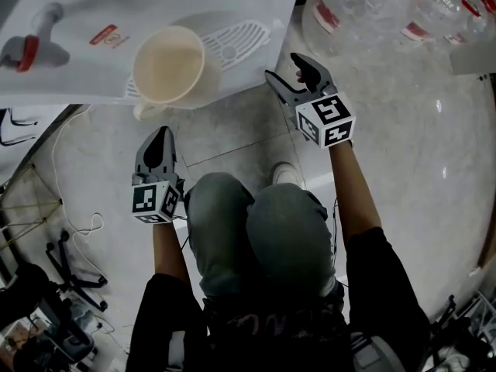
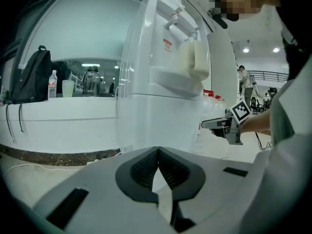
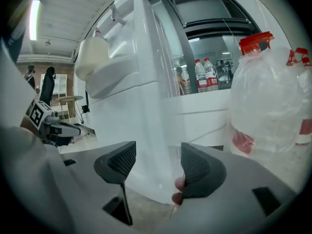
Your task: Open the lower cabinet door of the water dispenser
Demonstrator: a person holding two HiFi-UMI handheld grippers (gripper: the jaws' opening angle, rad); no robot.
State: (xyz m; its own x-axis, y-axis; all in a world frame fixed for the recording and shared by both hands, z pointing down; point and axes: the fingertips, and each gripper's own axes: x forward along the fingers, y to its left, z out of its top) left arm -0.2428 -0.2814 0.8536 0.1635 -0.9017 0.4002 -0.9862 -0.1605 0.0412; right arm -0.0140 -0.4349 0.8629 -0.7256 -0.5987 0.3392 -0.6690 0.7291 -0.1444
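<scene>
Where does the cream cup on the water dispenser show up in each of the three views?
Head view: the cup is upper left of centre, seen from above.
Left gripper view: upper right of centre, below the taps.
Right gripper view: upper left, seen from the side.
Shared landmark: the white water dispenser that the cup sits on.

Our left gripper (image 2: 157, 156) holds its jaws closed tip to tip, facing the white water dispenser (image 2: 156, 106). A cream cup (image 2: 194, 58) stands under its taps. Our right gripper (image 2: 205, 124) hovers by the dispenser's right edge. A black backpack (image 2: 30, 77) rests on the counter (image 2: 58, 116) at left.
</scene>
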